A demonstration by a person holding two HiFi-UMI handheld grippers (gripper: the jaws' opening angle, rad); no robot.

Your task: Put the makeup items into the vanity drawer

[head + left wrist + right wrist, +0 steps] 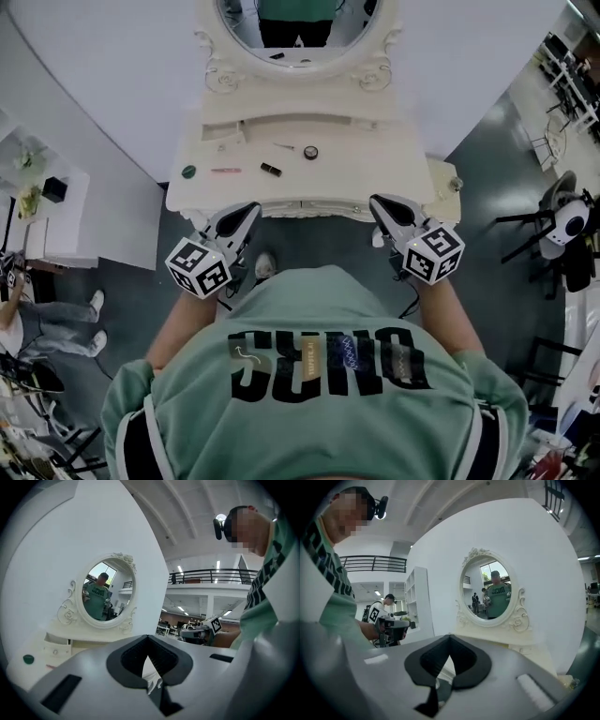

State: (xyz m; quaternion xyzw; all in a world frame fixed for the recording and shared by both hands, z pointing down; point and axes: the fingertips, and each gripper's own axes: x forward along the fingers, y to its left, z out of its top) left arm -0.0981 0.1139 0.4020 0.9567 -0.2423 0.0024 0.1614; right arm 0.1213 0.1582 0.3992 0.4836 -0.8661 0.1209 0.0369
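Hovering at near edge of vanity worktop [384,173], likely staged for first pick: left gripper [249,210] jaws together, nothing between; right gripper [378,202] same. Both held level, pointing far toward mirror [300,42]. Makeup items lie spread on worktop, none in drawer: green pot [188,172] far left, pink stick [226,170], lipstick [271,169], round compact [310,152]. Drawer front under near edge hidden; cannot tell whether pulled out. Small bits by far shelf too small to name.
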